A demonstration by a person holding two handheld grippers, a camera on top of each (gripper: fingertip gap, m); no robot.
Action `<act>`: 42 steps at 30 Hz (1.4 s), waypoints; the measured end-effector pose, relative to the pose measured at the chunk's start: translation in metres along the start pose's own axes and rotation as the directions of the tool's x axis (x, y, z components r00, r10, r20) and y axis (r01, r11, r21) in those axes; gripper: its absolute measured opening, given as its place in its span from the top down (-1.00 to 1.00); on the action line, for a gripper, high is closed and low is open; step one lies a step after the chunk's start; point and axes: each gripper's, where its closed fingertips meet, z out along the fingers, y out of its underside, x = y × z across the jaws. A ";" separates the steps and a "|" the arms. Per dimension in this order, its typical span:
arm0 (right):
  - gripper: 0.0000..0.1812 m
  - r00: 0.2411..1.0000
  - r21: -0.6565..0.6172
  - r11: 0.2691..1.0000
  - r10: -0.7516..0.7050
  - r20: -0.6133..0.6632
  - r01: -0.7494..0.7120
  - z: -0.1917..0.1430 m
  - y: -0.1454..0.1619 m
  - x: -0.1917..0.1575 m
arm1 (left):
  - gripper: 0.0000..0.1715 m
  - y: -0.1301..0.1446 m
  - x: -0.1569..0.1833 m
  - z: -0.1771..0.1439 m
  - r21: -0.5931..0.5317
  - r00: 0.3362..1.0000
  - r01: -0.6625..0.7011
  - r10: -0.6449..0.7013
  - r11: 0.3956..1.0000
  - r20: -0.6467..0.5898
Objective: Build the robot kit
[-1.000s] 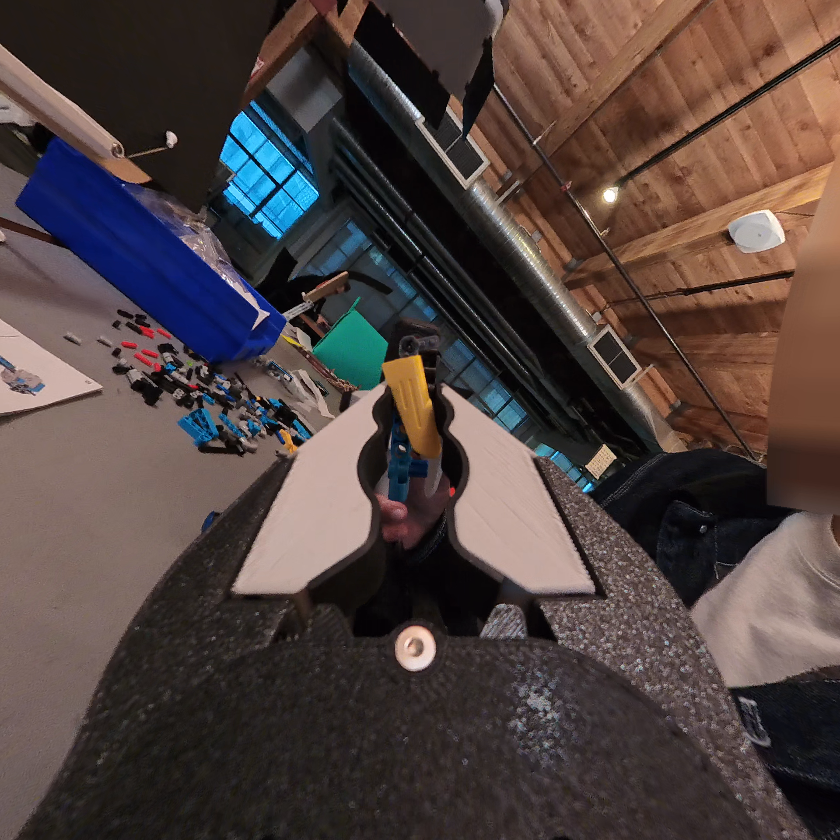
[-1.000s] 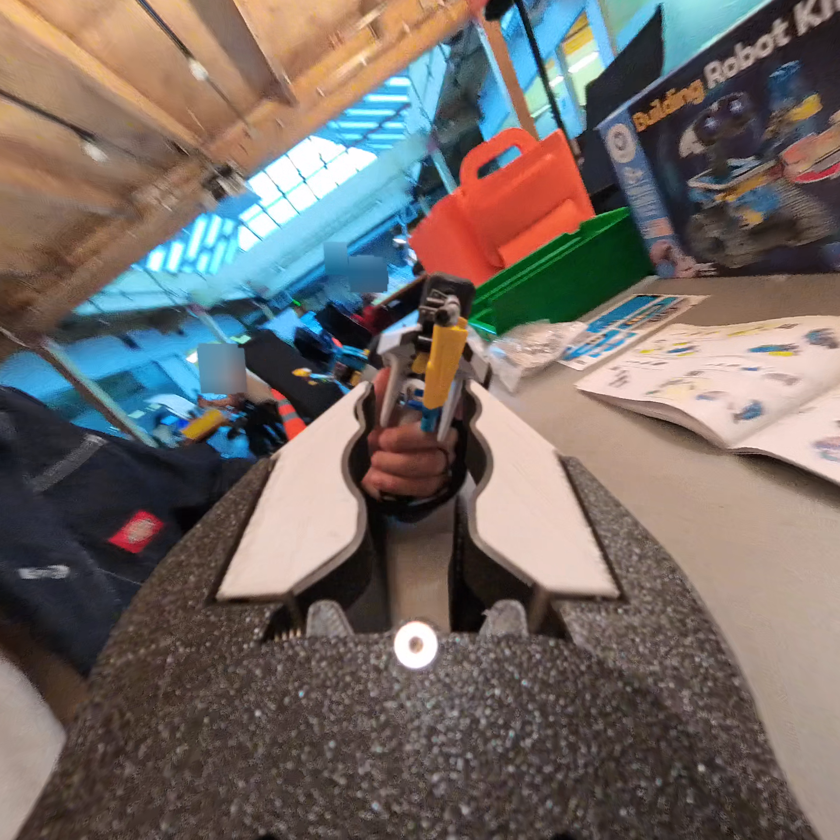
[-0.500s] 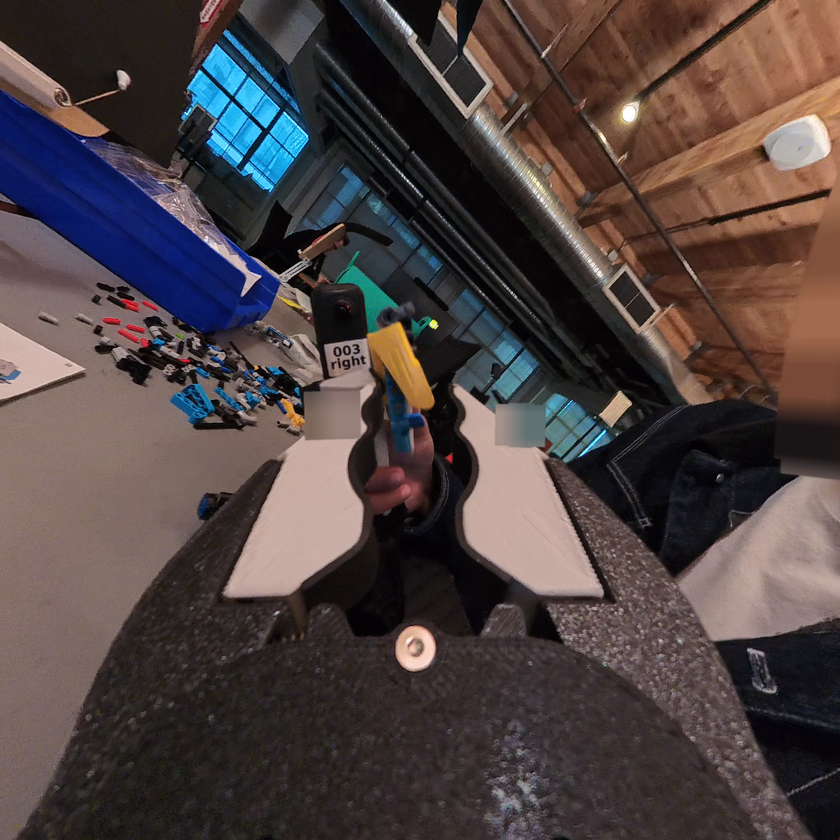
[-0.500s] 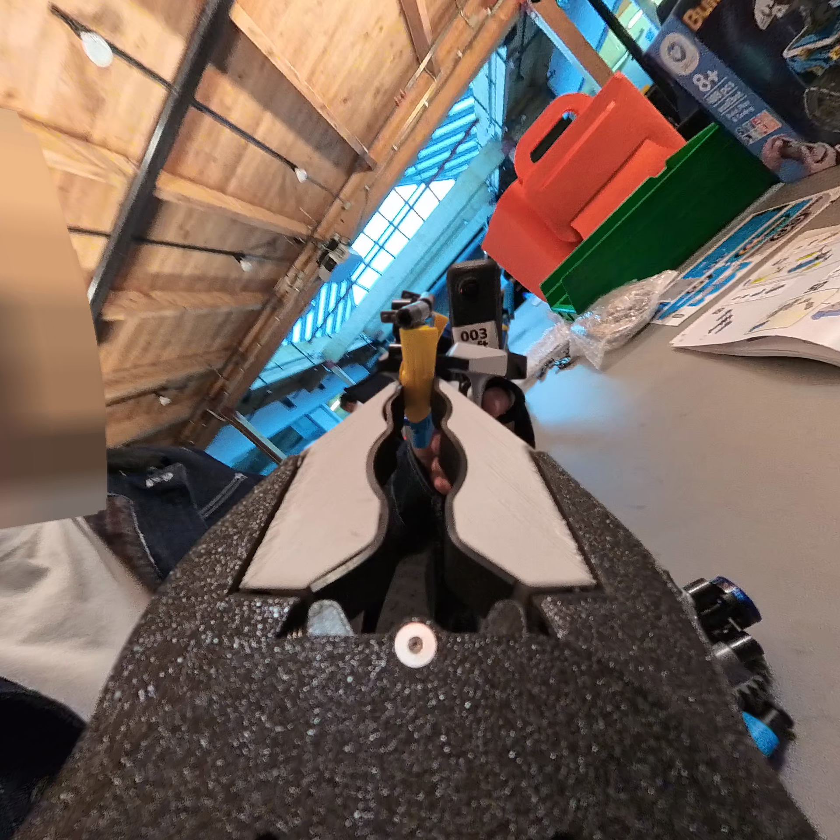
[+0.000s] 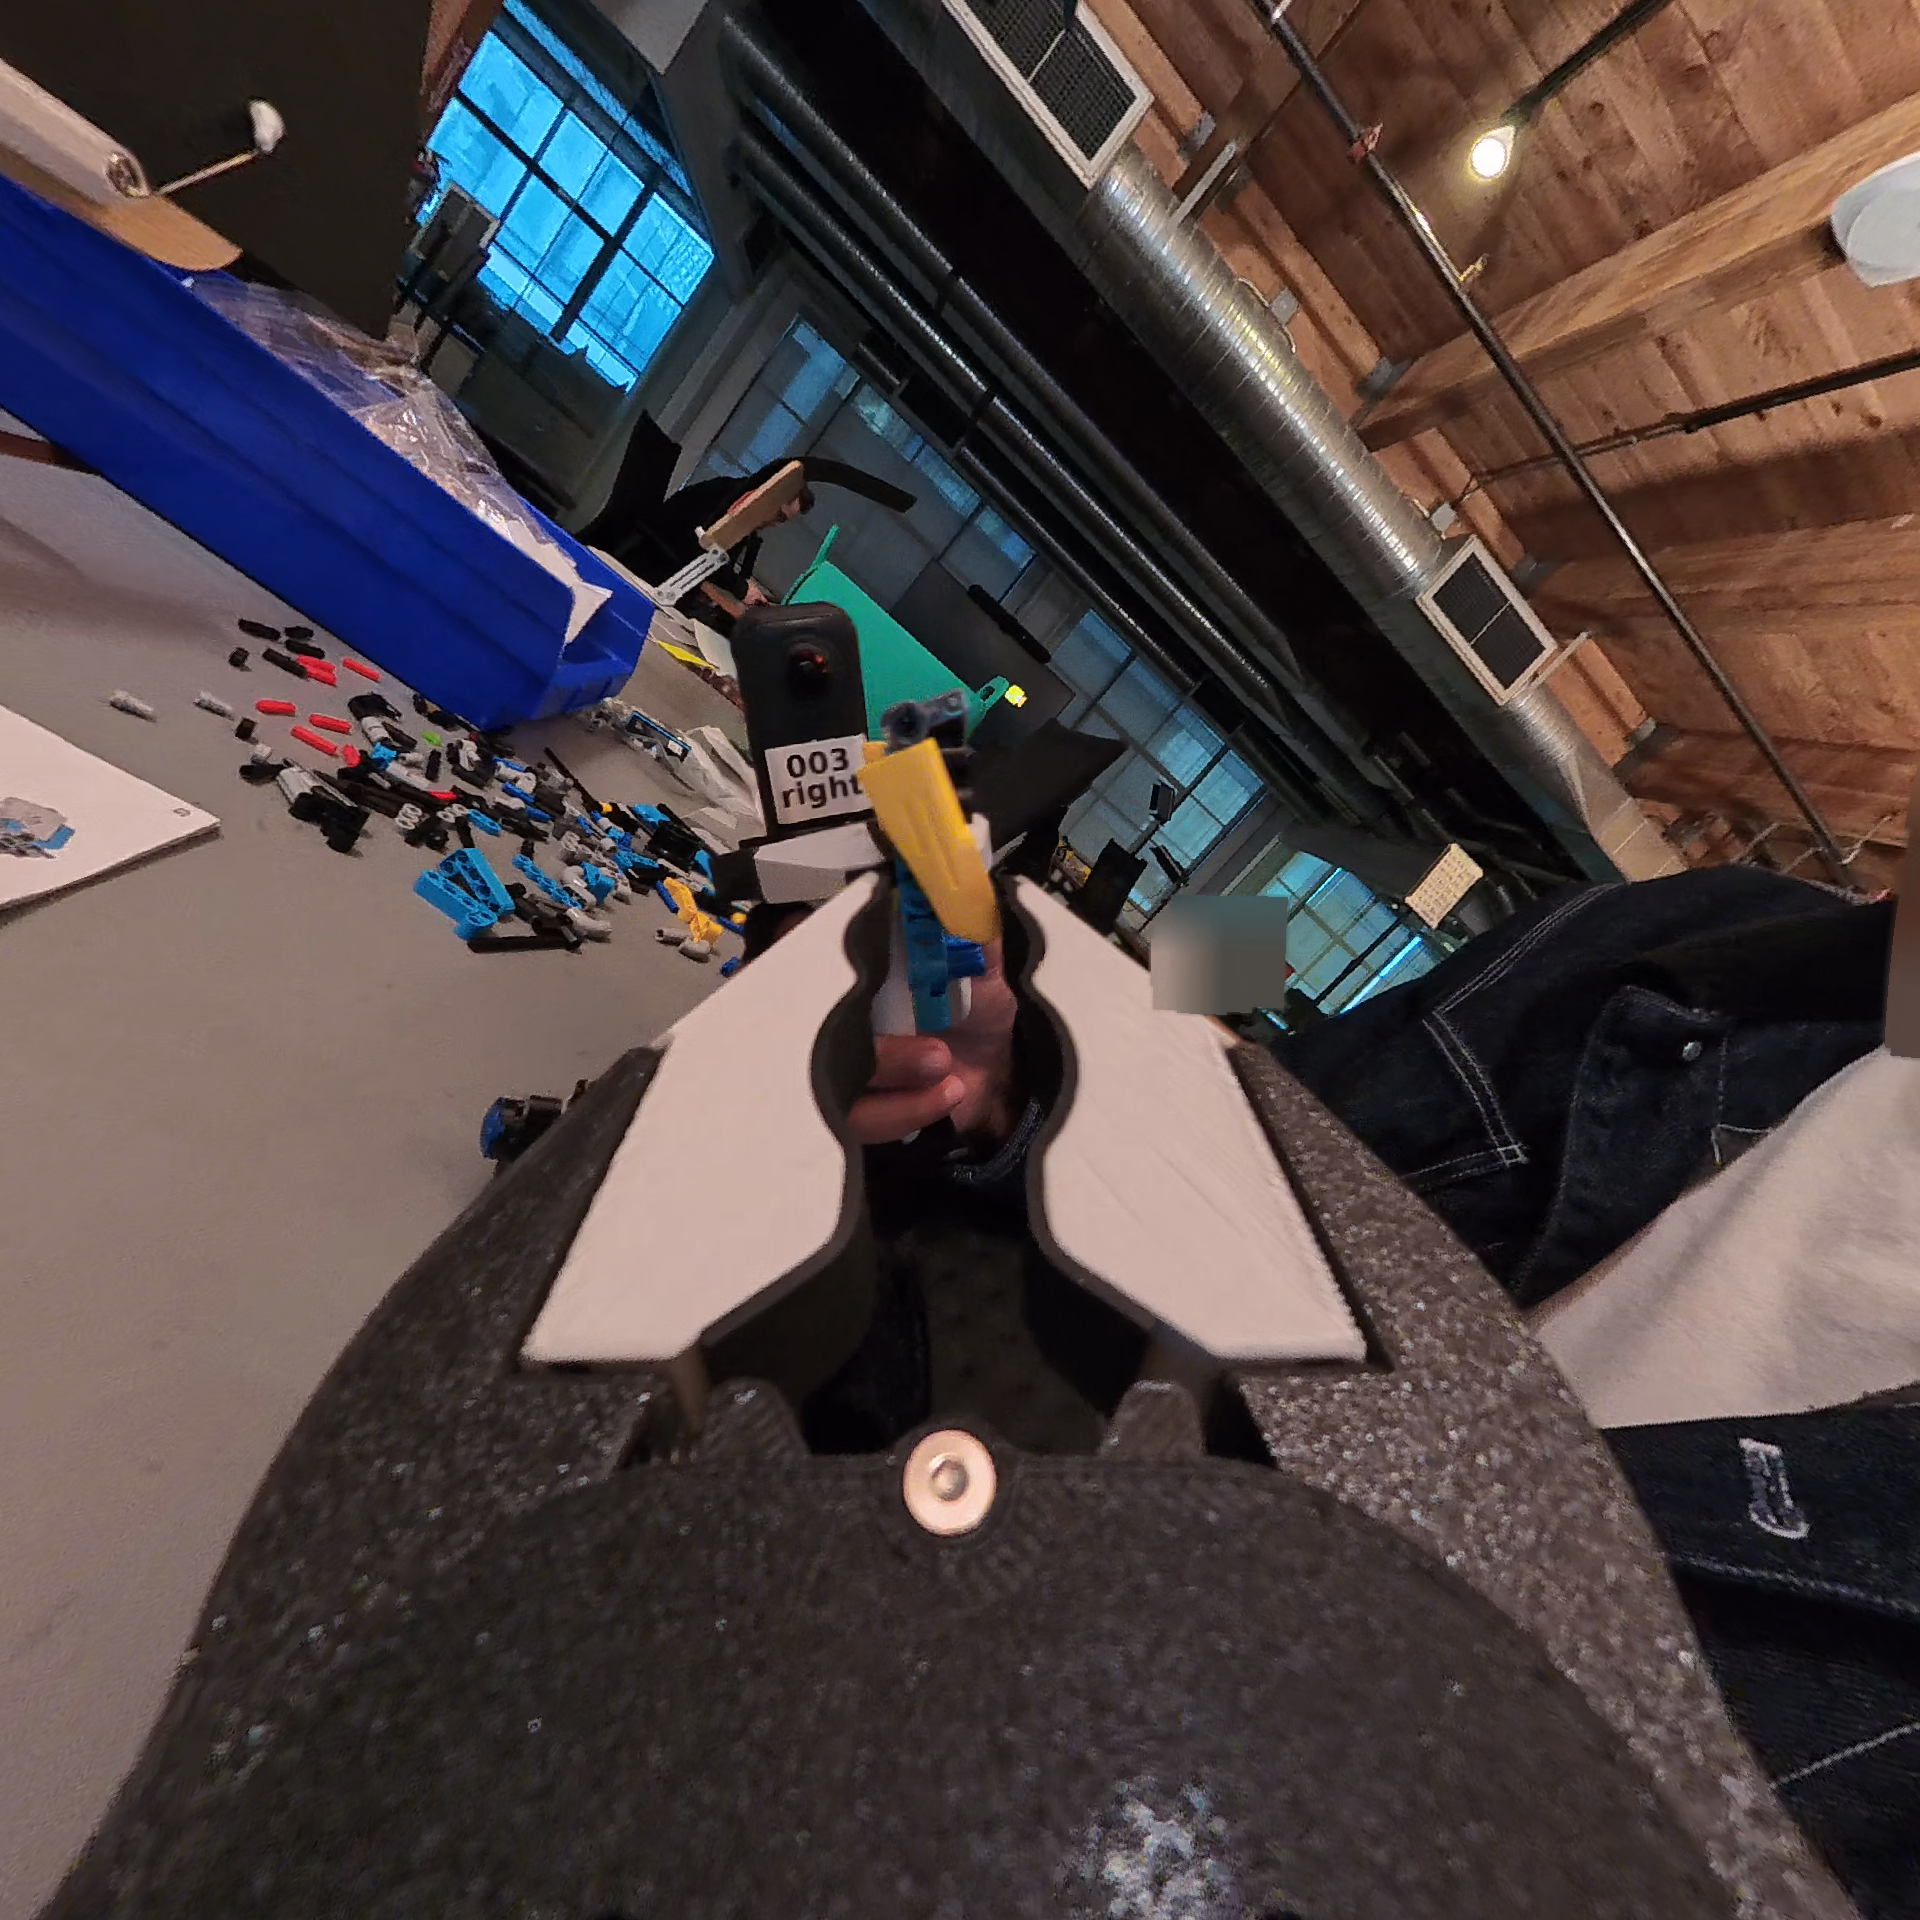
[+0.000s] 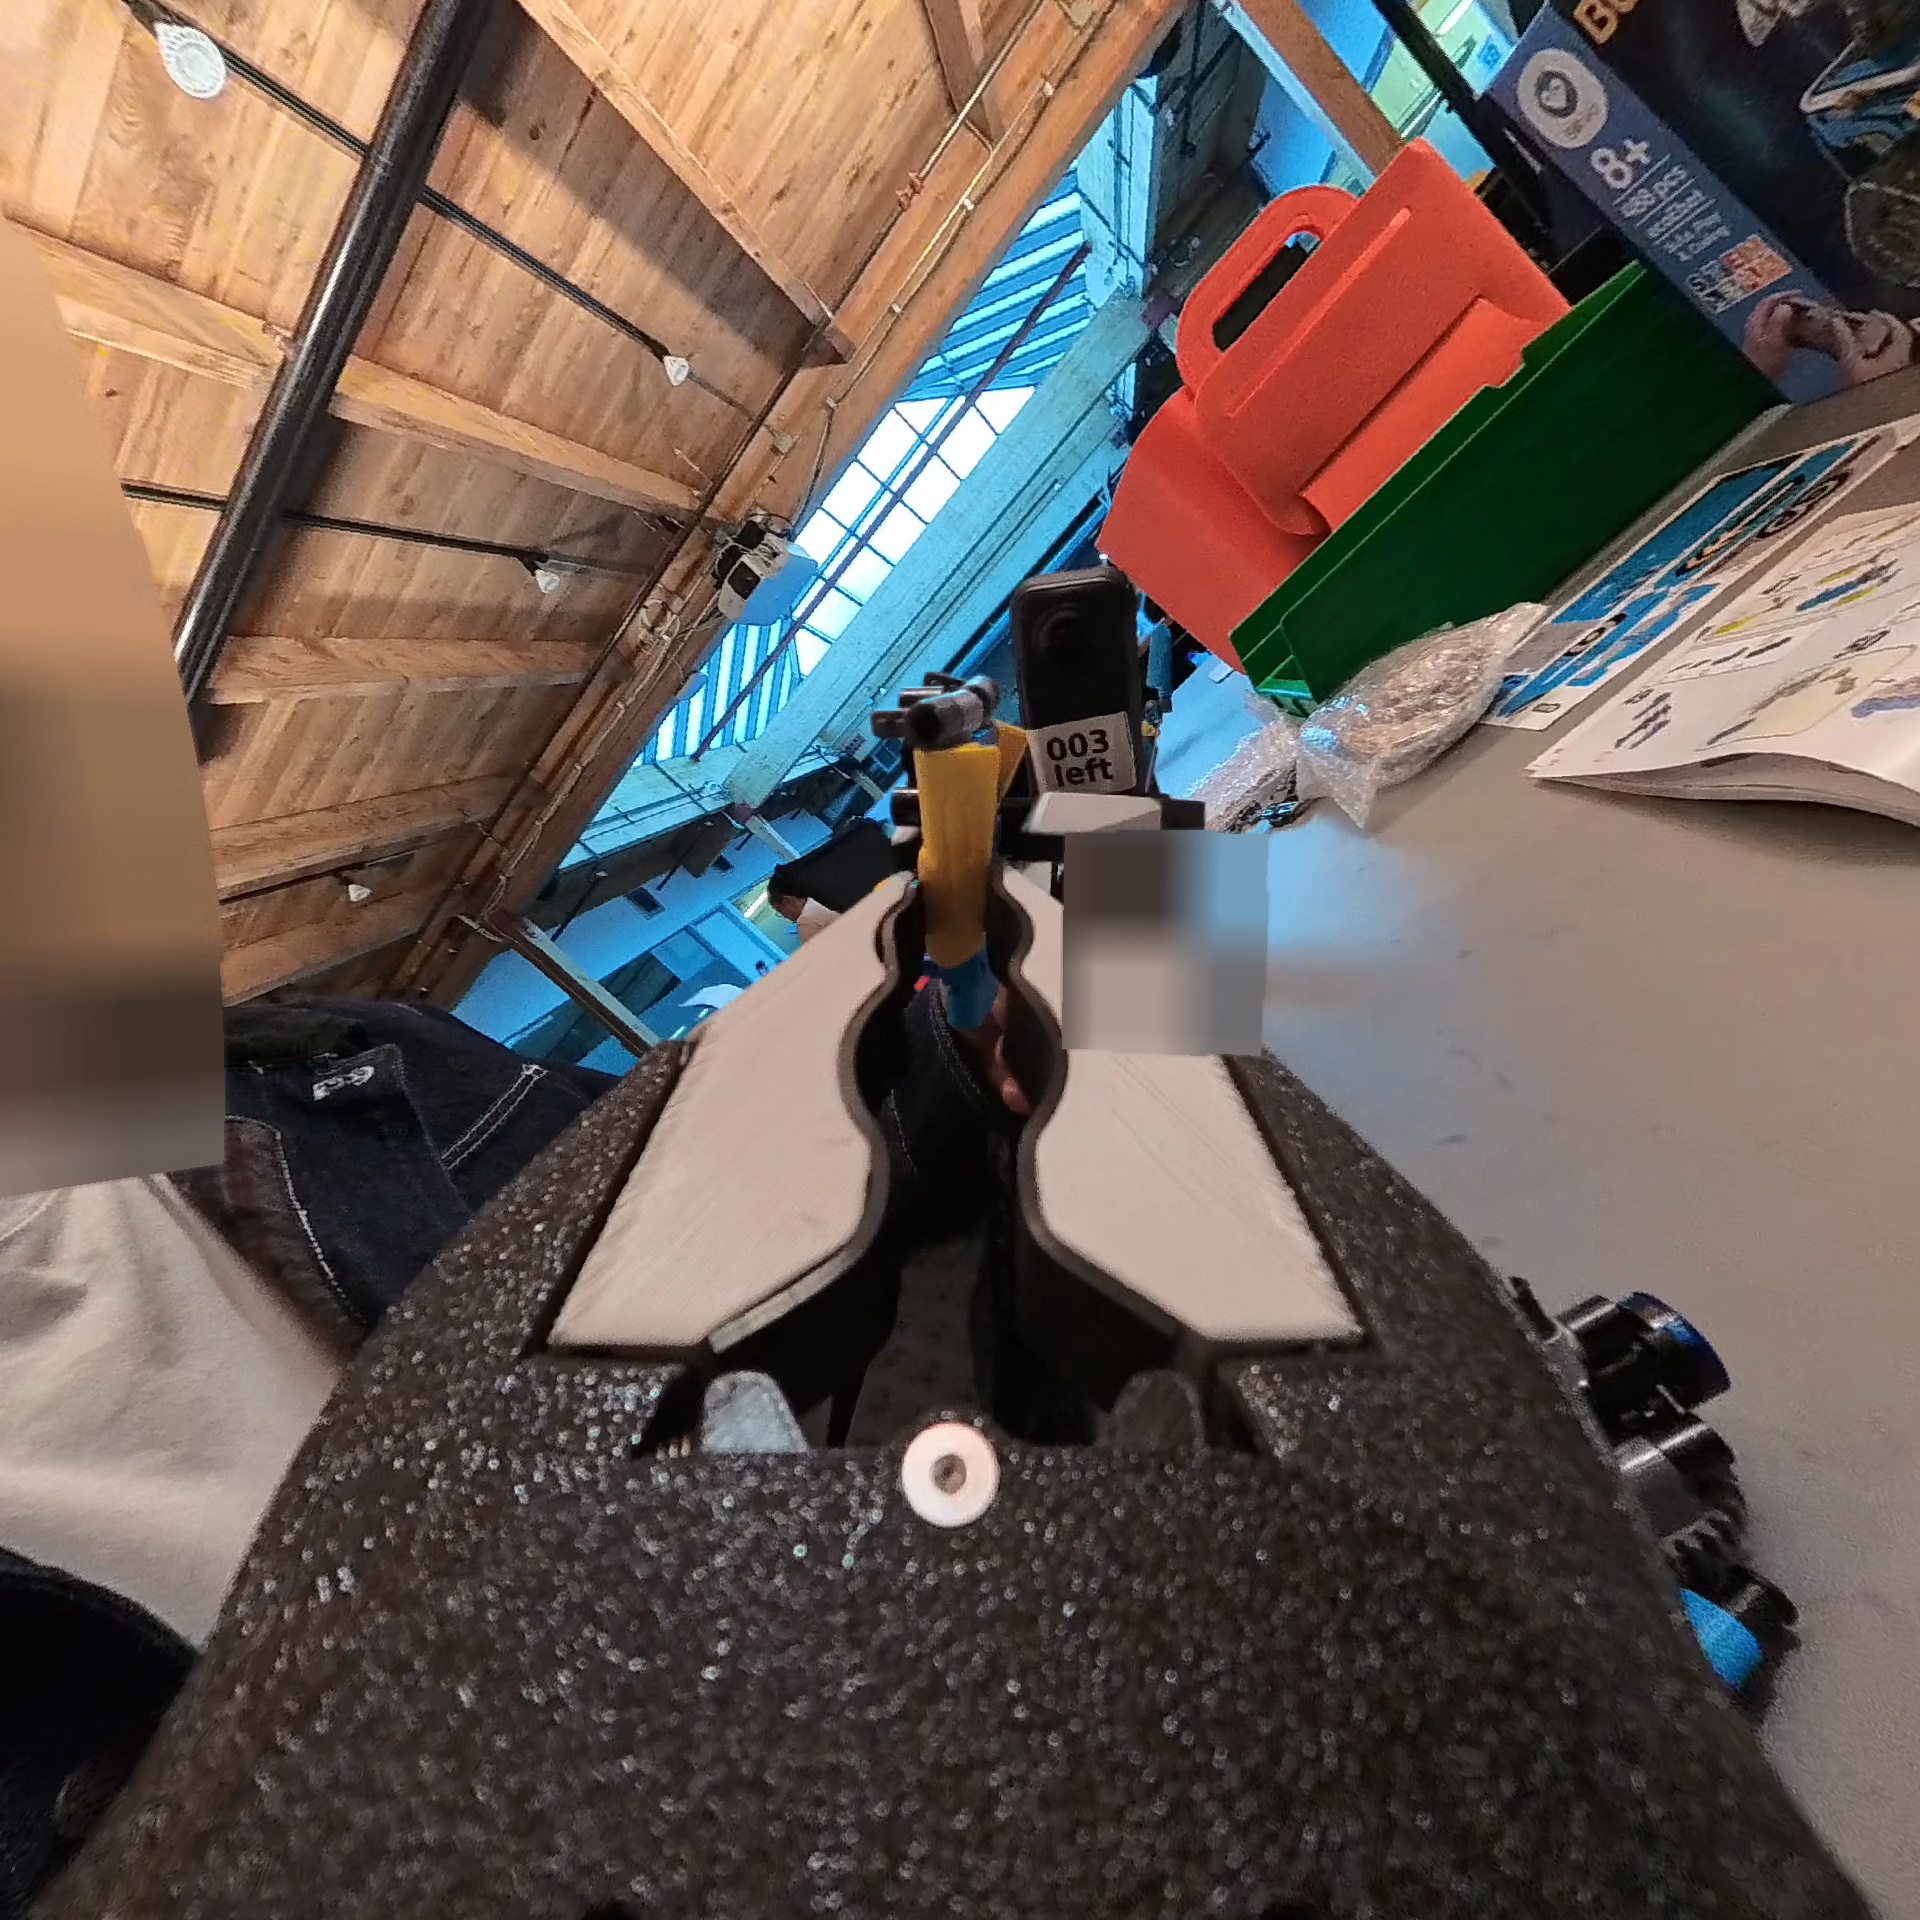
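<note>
both grippers [image 5: 940, 894] [image 6: 951, 894] clamping brick assembly [image 5: 925, 831] (yellow-blue)

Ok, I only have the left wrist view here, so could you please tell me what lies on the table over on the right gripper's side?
Observer: An open instruction booklet lies on the table, far right.
Operator: Thanks. Is anything behind it?
Observer: A green bin stands there, with an orange carry case beside it.
Operator: My left gripper is shut on the yellow and blue piece. Does the right have it too?
Observer: Yes, the right gripper is shut on the same piece from the opposite side.
</note>
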 end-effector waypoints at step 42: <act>0.48 0.942 0.022 0.978 -0.195 -0.274 0.209 -0.009 -0.015 0.026 | 0.87 -0.006 -0.043 -0.013 0.053 0.962 0.003 -0.017 0.999 0.273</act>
